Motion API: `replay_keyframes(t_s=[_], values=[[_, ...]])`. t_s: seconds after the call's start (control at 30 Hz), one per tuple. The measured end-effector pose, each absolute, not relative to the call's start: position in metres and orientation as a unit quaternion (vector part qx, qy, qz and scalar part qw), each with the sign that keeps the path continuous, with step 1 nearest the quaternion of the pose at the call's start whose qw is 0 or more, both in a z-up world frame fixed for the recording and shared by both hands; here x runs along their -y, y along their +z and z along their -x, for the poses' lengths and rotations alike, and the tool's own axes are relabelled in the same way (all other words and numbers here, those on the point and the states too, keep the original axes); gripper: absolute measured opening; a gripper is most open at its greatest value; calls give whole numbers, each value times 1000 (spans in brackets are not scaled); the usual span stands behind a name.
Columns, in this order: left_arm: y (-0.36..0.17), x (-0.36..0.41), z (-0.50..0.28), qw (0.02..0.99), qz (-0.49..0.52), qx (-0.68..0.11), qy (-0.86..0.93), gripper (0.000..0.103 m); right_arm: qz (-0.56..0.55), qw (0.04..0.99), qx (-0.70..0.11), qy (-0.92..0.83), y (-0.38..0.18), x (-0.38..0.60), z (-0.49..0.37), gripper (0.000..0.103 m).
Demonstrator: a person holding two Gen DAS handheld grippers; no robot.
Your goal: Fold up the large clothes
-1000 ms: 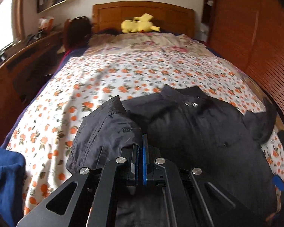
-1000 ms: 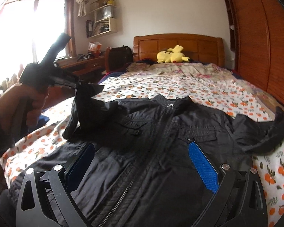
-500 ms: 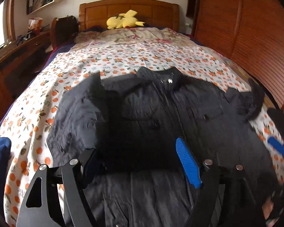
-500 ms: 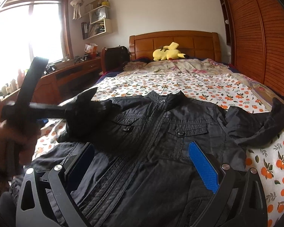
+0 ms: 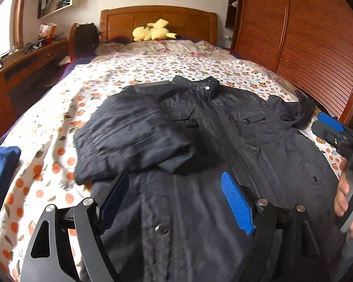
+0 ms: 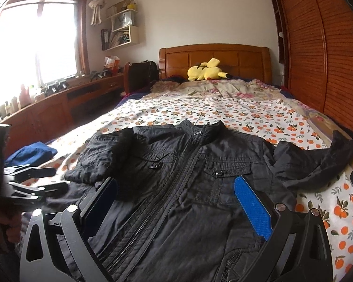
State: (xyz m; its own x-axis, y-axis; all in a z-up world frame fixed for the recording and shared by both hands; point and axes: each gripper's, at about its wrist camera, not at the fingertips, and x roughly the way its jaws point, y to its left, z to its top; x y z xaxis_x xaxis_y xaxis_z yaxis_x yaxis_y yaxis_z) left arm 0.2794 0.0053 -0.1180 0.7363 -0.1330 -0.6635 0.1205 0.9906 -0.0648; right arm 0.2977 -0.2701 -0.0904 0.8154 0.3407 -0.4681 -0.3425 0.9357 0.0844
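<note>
Now spread wide over the lower front of the black jacket [image 5: 223,129], the left gripper [image 5: 176,199], with nothing between its blue pads; a second ago clamped shut on the jacket's left sleeve [image 5: 129,136] and lifted above the chest, since then opened in steps and drawn back toward the hem. Left sleeve now dropped and folded across the chest, lying loosely bunched over the breast pocket on that side, cuff end toward the zipper. Jacket itself flat on the bed [image 5: 47,141], front up, zipped, collar toward the wooden headboard [image 5: 157,21], on the orange-patterned sheet. Other sleeve [image 6: 322,164] not yet folded, stretched out toward the wardrobe side with its cuff curling upward, much as before. Right gripper [image 6: 176,199] likewise open and empty, hovering low above the jacket's middle, hardly shifted from a second ago; visible too from the left camera at the right edge, gripped by a hand [image 5: 348,195]. Seen from the right camera, left tool now low at the left edge near the bedsheet instead of raised with cloth in it. Beyond: yellow plush toy [image 5: 153,31] by the headboard, blue cloth [image 5: 2,169] at the bed's left edge.
</note>
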Motion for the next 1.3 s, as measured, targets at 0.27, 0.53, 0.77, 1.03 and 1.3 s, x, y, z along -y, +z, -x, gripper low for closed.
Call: replay_keyframes(t_s=[0.27, 0.53, 0.77, 1.03, 1.3], values=[[-120, -61, -248, 945, 27, -322, -47, 101, 36, 947, -255, 194, -79, 239, -304, 96], [-115, -118, -226, 958, 42, -282, -19, 101, 84, 922, -280, 252, -86, 151, -322, 87], [-116, -158, -206, 965, 55, -257, 14, 101, 113, 888, -323, 309, -112, 64, -345, 77], [-124, -189, -192, 965, 60, -252, 37, 101, 146, 833, -381, 373, -146, -20, -370, 56], [-124, -206, -180, 967, 64, -242, 48, 101, 198, 796, -430, 378, -189, -70, -390, 56]])
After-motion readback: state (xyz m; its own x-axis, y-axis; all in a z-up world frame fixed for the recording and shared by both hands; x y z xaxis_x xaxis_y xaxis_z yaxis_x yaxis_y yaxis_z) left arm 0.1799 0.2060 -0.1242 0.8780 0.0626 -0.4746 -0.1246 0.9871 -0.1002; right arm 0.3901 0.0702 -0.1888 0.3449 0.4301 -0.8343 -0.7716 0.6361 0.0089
